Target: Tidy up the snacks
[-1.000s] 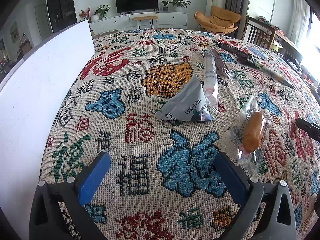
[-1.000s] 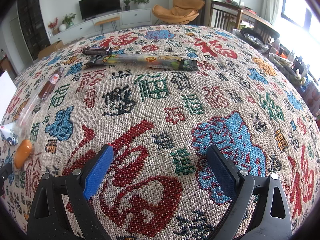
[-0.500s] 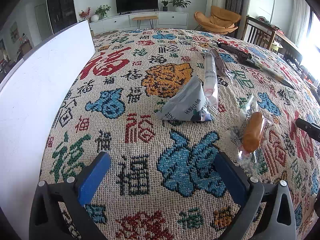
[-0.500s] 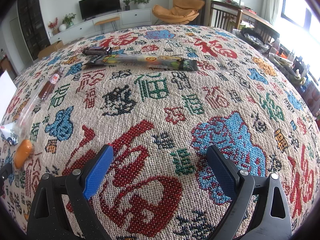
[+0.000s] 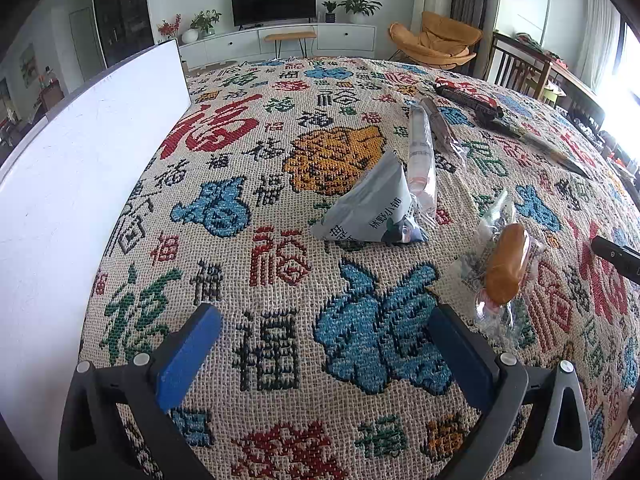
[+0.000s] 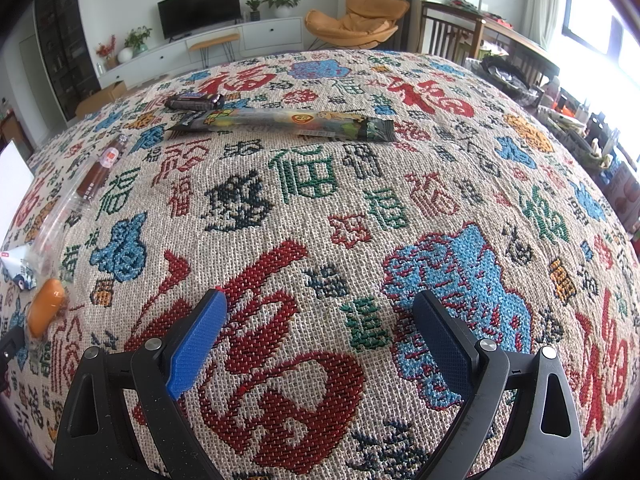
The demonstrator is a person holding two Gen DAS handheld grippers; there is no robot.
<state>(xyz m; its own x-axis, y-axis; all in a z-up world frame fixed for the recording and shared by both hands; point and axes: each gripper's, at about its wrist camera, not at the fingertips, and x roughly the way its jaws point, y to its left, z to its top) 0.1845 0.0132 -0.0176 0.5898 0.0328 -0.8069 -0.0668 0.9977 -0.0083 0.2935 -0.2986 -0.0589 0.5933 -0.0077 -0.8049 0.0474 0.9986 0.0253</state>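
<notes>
Snacks lie on a patterned tablecloth. In the left wrist view a grey triangular packet lies ahead, a long clear-wrapped stick behind it, and a wrapped orange sausage to the right. My left gripper is open and empty, short of them. In the right wrist view a long dark snack pack, a dark chocolate bar and a brown sausage stick lie far ahead; the orange sausage is at the left edge. My right gripper is open and empty.
A white board or box wall stands along the table's left side. A dark bar lies at the far right in the left wrist view. The other gripper's black tip shows at the right edge. Chairs and a TV cabinet stand beyond the table.
</notes>
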